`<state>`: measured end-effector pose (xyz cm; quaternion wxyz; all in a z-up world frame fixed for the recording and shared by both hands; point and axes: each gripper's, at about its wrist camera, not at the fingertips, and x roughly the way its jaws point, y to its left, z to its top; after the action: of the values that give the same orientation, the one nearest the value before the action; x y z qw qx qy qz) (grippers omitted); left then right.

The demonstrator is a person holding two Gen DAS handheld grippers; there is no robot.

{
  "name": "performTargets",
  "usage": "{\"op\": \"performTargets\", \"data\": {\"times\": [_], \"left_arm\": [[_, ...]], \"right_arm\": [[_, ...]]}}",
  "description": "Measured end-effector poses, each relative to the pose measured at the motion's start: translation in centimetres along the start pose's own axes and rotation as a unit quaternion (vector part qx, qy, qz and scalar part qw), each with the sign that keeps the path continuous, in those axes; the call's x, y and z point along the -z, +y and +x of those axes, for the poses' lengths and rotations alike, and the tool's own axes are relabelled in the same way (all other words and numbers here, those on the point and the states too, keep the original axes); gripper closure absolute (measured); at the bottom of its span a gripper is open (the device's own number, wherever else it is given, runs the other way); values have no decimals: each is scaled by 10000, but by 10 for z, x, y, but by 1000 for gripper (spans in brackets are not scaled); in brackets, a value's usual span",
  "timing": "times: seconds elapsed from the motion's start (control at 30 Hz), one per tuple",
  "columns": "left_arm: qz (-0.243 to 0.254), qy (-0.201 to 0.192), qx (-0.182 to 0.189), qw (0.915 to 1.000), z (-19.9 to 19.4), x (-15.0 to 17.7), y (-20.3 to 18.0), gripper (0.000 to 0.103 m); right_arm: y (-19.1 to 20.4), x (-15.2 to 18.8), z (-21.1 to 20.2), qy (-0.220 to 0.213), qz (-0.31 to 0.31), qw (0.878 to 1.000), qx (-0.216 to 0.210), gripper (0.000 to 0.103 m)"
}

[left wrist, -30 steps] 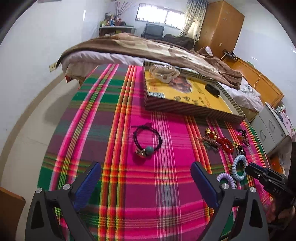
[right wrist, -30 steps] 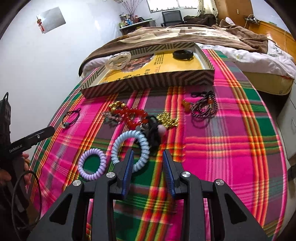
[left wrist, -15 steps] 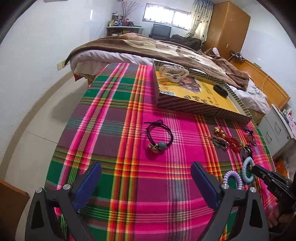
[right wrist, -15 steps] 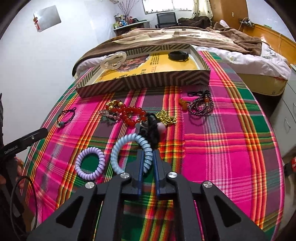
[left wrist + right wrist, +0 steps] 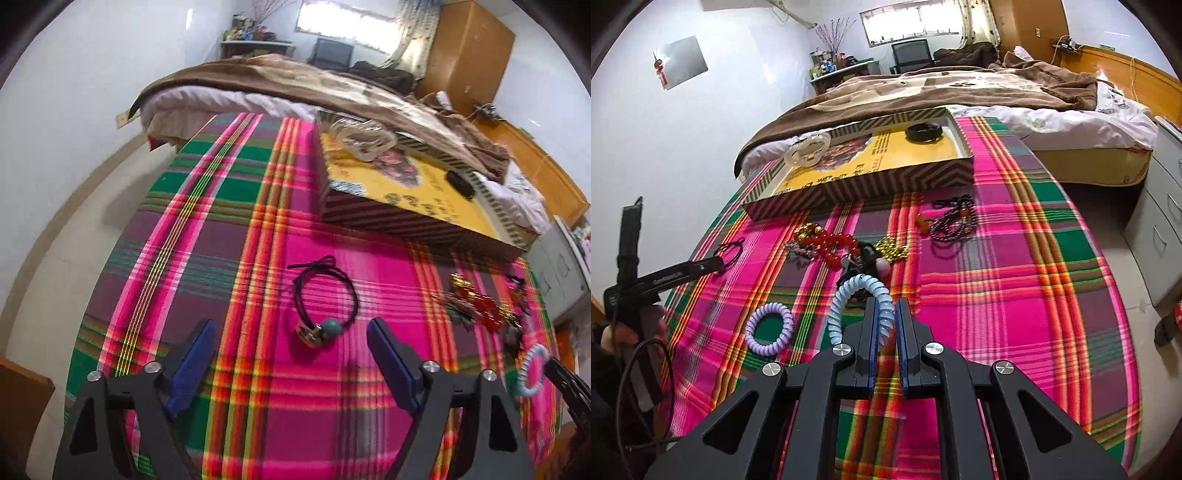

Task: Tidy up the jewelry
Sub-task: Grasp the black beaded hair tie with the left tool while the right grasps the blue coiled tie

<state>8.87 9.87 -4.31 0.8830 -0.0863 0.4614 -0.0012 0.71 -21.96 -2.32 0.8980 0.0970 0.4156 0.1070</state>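
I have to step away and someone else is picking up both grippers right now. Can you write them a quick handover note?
Right gripper: shut on the light blue spiral hair tie, lifted at the near end.
Left gripper: open, hovering just short of the black cord bracelet with the teal bead.
Done: a clear bangle and a black band lie in the striped box.
Left on the plaid cloth: purple spiral tie, red beads, gold chain, dark bead bracelet.

Plaid-covered table carries striped box, bead strands, coil ties.
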Motion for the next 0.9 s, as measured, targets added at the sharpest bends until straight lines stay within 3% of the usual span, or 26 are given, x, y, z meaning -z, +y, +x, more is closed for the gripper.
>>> {"op": "performTargets", "data": {"times": [0.17,0.27,0.37,0.6,0.83,0.9], "left_arm": [[93,-42,-136,9999,6,-4,-7,25],[258,-30,-400,9989,9,-4,-13,30],[357,-66,-546,9978,10,-3,-17,45],[422,-65,-431,9982,9,-6,-20,76],[300,-106,-296,9991,7,-5,-18,83],[293,-175,-285,9990,3,-5,-18,89]], "right_arm": [[-3,-2,-5,-108,14,9999,2,94],[-3,-3,-6,-139,8,9999,-37,94],[-3,-4,-5,-140,4,9999,-65,94],[-6,-3,-4,-140,44,9999,-87,96],[-9,-2,-2,-127,50,9999,-57,98],[-12,-2,-1,-101,62,9999,-52,98]]}}
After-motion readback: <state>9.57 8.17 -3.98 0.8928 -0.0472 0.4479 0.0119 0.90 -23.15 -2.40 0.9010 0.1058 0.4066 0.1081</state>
